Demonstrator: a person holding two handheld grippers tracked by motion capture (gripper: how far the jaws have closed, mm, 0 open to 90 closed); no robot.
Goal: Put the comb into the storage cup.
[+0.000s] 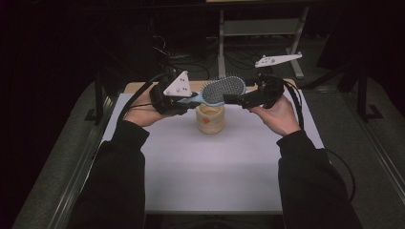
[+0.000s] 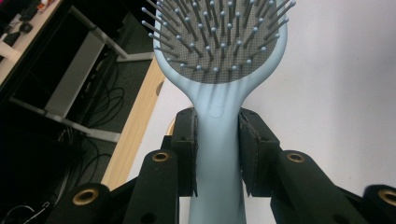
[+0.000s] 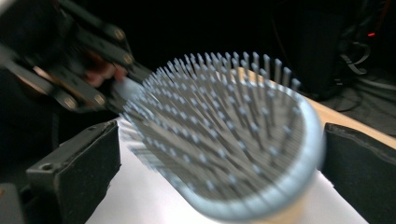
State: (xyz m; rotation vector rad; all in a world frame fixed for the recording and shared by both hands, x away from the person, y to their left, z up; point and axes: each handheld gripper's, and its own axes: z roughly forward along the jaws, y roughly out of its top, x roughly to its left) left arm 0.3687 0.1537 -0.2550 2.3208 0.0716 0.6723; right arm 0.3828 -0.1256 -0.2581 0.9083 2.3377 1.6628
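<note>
Hairbrush (image 1: 220, 90), one, held above one jar (image 1: 210, 119), left gripper (image 1: 188, 101) jaws clamping its handle, right gripper (image 1: 234, 99) jaws open around its head, bare table (image 1: 215, 176) nearer than jar.

Pale jar (image 1: 210, 119) standing mid-counter toward the far side, white counter (image 1: 215, 176) lying under it with a wooden strip (image 1: 138, 86) showing along its far edge, grey metal frame (image 1: 260, 28) standing on the dark floor beyond, black cables (image 1: 191, 59) trailing beside it
</note>
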